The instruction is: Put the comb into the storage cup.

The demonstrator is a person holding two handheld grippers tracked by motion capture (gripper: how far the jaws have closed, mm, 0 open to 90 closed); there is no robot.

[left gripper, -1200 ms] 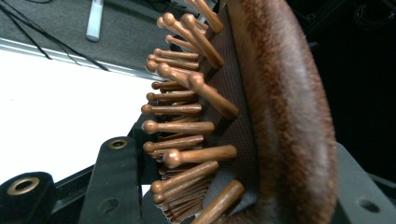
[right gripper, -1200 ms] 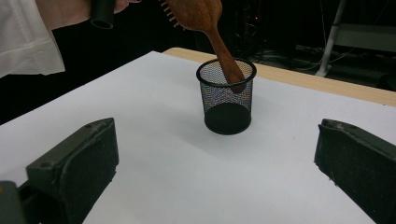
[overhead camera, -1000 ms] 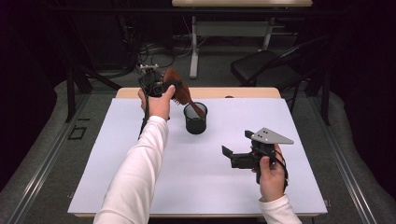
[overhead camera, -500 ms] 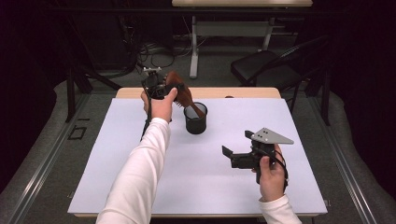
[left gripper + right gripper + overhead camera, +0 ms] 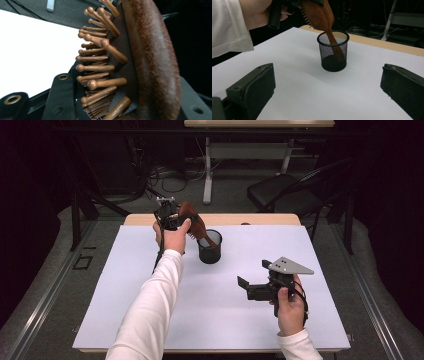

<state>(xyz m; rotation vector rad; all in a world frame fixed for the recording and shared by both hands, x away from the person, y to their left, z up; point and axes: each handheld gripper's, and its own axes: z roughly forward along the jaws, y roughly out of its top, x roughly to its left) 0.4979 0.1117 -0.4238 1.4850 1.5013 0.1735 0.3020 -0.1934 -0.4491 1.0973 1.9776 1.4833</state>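
Observation:
A brown wooden hairbrush (image 5: 192, 222) hangs tilted, its handle down inside a black mesh cup (image 5: 210, 247) at the back middle of the white mat. My left gripper (image 5: 170, 215) is shut on the brush head, just left of and above the cup. In the left gripper view the brush (image 5: 150, 62) and its wooden pins sit between my left gripper (image 5: 125, 100) jaws. The right gripper (image 5: 252, 274) stands open above the front right of the mat, holding nothing. From the right gripper (image 5: 327, 87) I see the cup (image 5: 333, 55) ahead with the brush (image 5: 319, 15) handle in it.
The white mat (image 5: 125, 295) covers a wooden table (image 5: 260, 219), whose strip shows along the far edge. Beyond it are a dark chair (image 5: 285, 192), a white table leg (image 5: 207, 175) and floor cables. A white sleeve (image 5: 229, 27) reaches in at the left.
The left hand with the brush has shifted very slightly to the right. The right gripper has kept still.

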